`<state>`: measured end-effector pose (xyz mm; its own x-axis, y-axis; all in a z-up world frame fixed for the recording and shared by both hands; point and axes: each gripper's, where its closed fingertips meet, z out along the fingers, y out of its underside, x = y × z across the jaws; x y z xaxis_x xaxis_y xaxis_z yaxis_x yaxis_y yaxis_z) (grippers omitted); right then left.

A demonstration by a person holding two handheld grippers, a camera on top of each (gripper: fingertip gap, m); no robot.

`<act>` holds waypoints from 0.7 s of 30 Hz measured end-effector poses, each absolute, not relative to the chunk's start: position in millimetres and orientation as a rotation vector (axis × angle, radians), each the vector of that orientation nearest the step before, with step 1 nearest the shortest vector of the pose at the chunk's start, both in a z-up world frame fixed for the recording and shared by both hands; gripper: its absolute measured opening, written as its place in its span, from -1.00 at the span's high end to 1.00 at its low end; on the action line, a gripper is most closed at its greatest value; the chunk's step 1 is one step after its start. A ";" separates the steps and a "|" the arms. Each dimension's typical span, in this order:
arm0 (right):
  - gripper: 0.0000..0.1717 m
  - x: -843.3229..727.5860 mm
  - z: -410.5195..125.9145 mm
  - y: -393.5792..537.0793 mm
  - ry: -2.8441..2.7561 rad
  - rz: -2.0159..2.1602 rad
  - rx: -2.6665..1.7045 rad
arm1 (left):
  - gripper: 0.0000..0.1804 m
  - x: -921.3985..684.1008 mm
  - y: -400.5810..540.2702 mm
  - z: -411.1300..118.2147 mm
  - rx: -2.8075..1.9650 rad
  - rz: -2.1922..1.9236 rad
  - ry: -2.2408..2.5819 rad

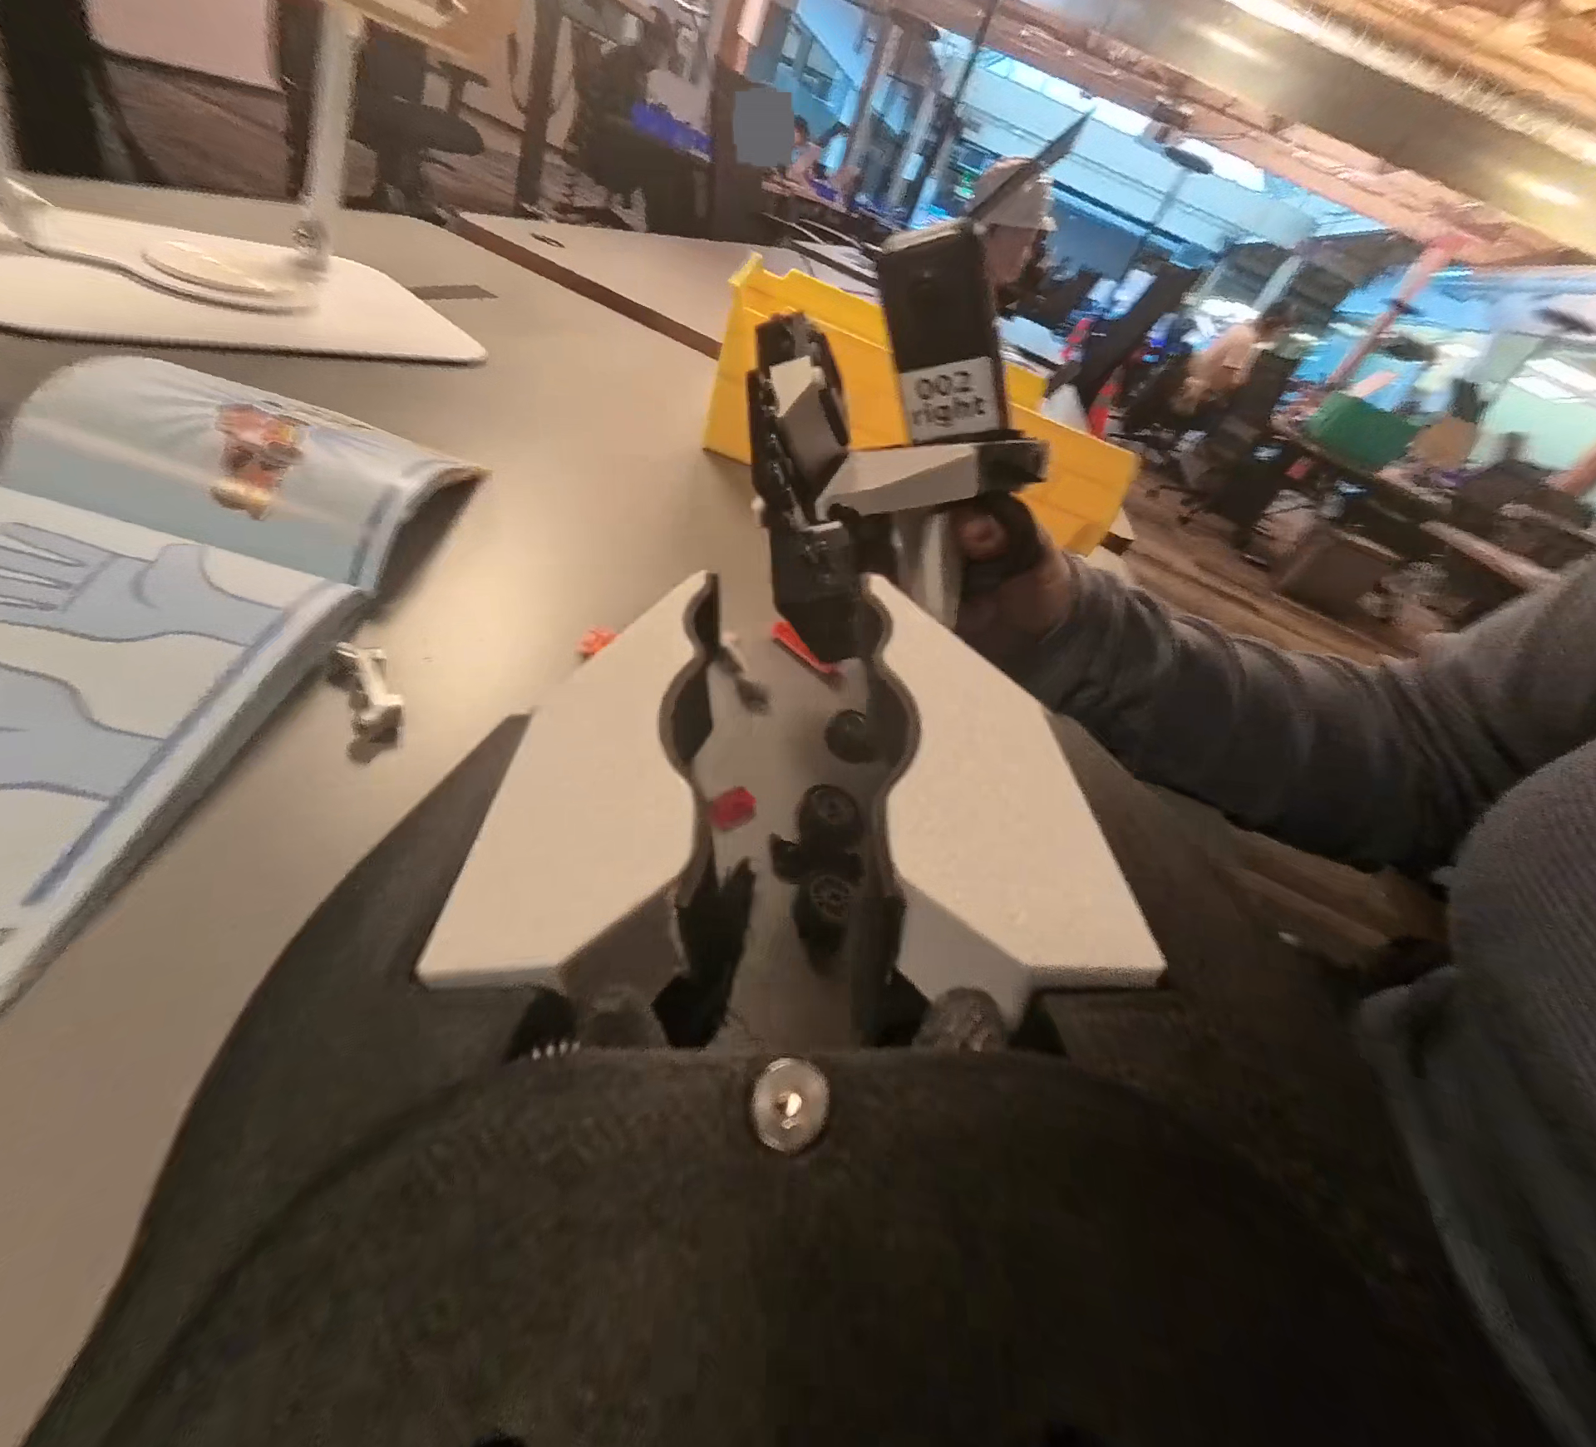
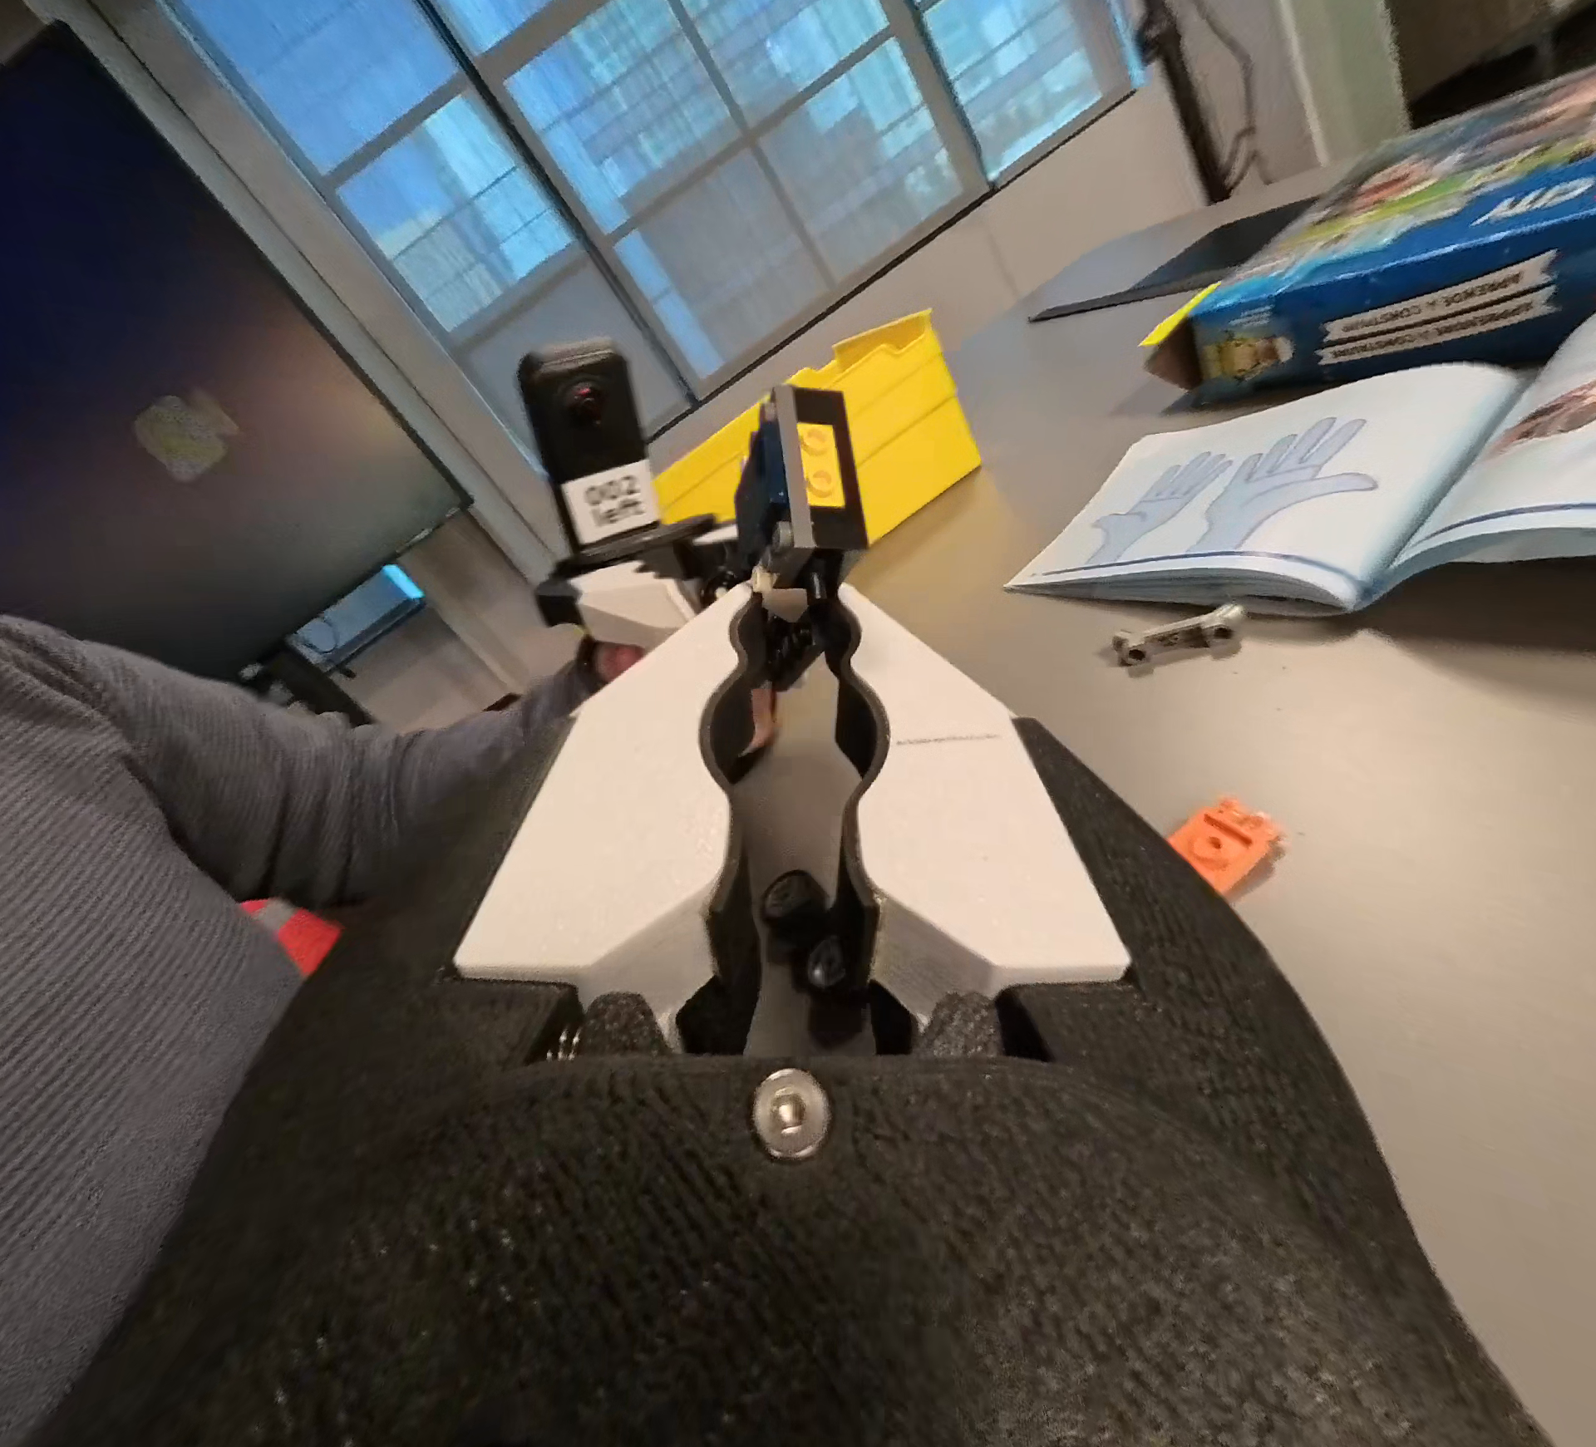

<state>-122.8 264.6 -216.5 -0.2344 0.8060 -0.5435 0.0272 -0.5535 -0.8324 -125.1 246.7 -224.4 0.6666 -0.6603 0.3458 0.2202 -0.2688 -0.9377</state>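
Two grippers meet over grey table (image 2: 1295,758). Our right gripper (image 2: 788,611) nearly closed, pads clamping lower end of black brick assembly (image 2: 803,473) with yellow studs, held aloft before yellow bin (image 2: 907,404). Our left gripper (image 1: 790,611) partly open, holding nothing, its right finger alongside assembly's tip. We judge assembly light, rigid, but press-fit joints liable to pop; grip best on solid black base, not thin plates. Loose wheels (image 1: 829,810), grey beam (image 2: 1174,633), booklet (image 2: 1295,507) nearby.
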 end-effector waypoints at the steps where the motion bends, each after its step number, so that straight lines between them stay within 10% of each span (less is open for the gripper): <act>1: 0.87 -123.1 -216.8 268.6 -1.001 1.783 -1.471 | 0.59 -131.5 250.6 -223.2 -1.627 -0.782 0.355; 10: 0.87 -134.5 -228.4 271.4 -1.108 1.255 -1.434 | 0.71 -133.1 254.8 -228.2 -1.480 0.248 0.744; 21: 0.82 -139.9 -228.8 261.5 -1.131 1.278 -1.419 | 0.89 -137.8 261.0 -239.6 -1.515 0.458 0.831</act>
<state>-139.9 261.5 -228.8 0.0514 0.9816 -0.1842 0.0639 -0.1873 -0.9802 -137.8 261.0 -239.6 0.6577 -0.2283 -0.7178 -0.7289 0.0473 -0.6830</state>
